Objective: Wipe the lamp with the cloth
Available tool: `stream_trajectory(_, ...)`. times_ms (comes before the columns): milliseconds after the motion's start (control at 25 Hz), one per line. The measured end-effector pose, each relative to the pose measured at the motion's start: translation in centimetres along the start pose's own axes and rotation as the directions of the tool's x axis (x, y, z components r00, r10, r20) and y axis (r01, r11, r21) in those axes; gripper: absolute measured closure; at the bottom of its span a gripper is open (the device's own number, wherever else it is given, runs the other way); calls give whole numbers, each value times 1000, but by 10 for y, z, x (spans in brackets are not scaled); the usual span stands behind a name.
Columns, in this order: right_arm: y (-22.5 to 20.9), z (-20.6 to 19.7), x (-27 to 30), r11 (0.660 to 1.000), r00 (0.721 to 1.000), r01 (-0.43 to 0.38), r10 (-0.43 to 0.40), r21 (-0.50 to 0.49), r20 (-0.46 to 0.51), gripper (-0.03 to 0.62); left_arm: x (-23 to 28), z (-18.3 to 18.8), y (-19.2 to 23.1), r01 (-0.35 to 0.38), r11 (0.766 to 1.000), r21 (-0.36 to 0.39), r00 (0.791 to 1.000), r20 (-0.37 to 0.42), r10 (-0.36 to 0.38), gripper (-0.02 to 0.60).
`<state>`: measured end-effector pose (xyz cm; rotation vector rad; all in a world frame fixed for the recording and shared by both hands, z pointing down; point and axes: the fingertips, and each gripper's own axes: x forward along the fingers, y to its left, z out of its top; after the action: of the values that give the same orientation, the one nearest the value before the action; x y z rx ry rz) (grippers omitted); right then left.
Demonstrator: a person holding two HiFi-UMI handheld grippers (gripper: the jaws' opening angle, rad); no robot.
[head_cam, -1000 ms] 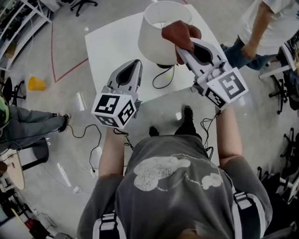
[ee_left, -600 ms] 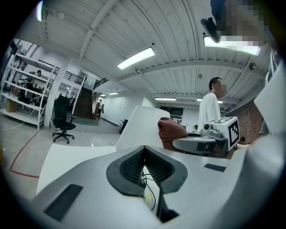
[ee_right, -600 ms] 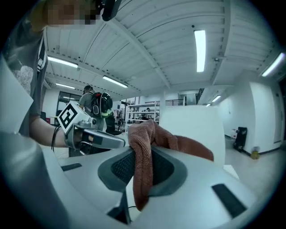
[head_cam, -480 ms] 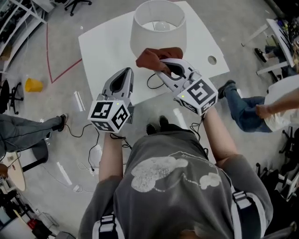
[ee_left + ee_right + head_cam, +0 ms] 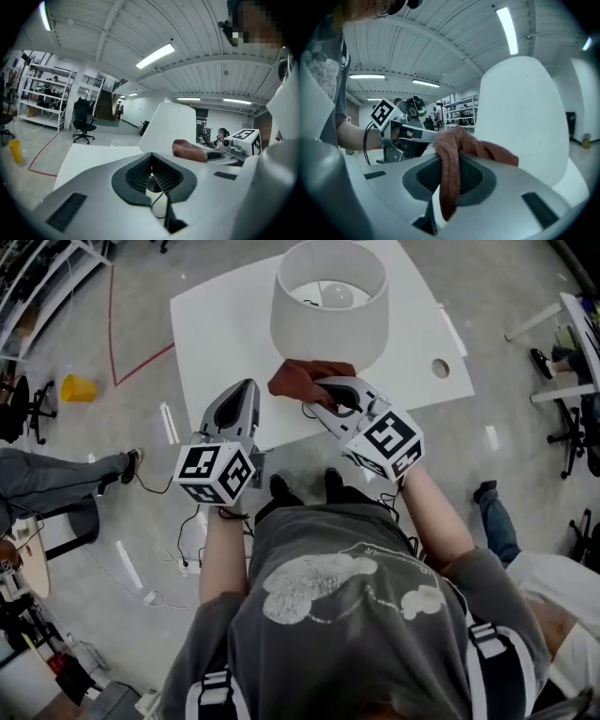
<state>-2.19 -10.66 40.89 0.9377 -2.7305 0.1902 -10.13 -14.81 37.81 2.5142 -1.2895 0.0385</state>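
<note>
Right gripper (image 5: pixel 322 396): we find its jaws closed on the cloth (image 5: pixel 302 378), a rust-brown rag pinched between the ribbed pads. One fold bunches above the jaw tips and a tail hangs down through the gap below them. Left gripper (image 5: pixel 246 390): jaws brought together at the tips, nothing between them. It is held over the near edge of the table, to the left of the lamp, apart from lamp and cloth alike.

Table (image 5: pixel 211 320): white, square, standing on a grey floor.

Lamp (image 5: pixel 328 310): upright toward the table's far side, with a white drum shade and a bulb visible through the open top.

Cloth: low at the near side of the shade, just ahead of the right gripper's tips. In the right gripper view the shade fills the background directly behind it. We cannot settle whether the cloth actually touches the shade, since the head view looks steeply down and overlaps the two.

Cable (image 5: pixel 306 409): black, lying on the table beneath the right gripper, near the foot of the lamp.
</note>
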Motion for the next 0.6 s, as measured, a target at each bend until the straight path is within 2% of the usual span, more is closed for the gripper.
stream_trajectory(160,9,0,22,999,1000,22,-22,46,4,536,4,4,24,40,999,3,999,-6,-40,574)
stream_trajectory(360,10,12,48,989,992,125,-126,77,6,536,23,14,57,154,988,16,988,-22,-154,574)
stream_trajectory(480,8,23,55,975,978,207,-209,85,15,536,35,24,69,243,970,25,970,-38,-242,574)
stream_trajectory(600,5,48,55,939,941,328,-335,101,57,536,45,35,76,347,937,40,937,-53,-345,574)
